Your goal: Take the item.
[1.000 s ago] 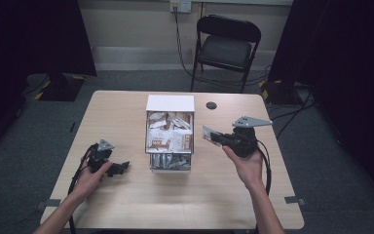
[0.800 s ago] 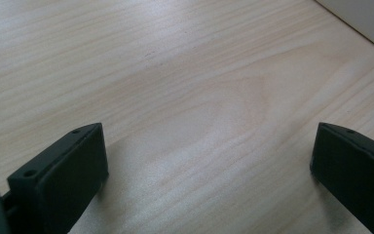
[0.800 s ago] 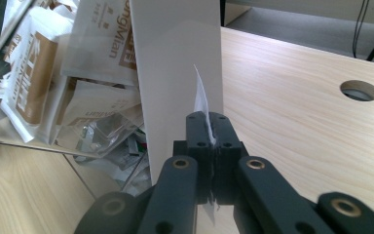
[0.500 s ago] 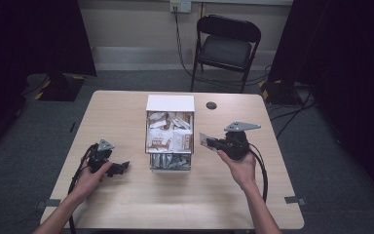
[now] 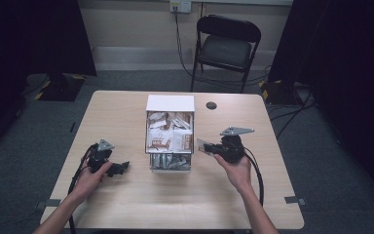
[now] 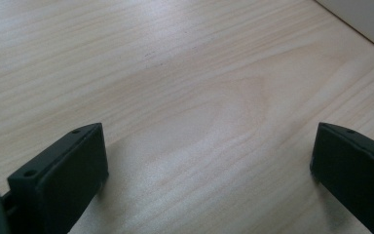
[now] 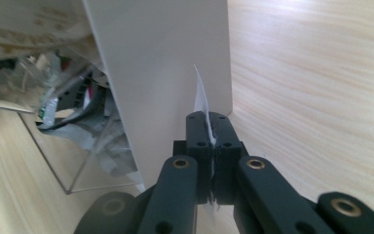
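Right tool (image 7: 209,127): clenched on a thin white packet (image 7: 200,97), just beside the box (image 5: 170,131).
Left tool (image 6: 209,161): released, jaws wide over the bare desk (image 6: 185,73), near its left edge.

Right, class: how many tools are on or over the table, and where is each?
2. The left tool rests open on the table, left of the box; the right tool is right of it, shut on a packet.

The high view looks forward and down over the whole table (image 5: 126,204). The left gripper view sits close above bare tabletop, facing along its spread jaws. The right gripper view looks closely along closed jaws at the white box (image 7: 165,58), which the high view shares (image 5: 170,103).
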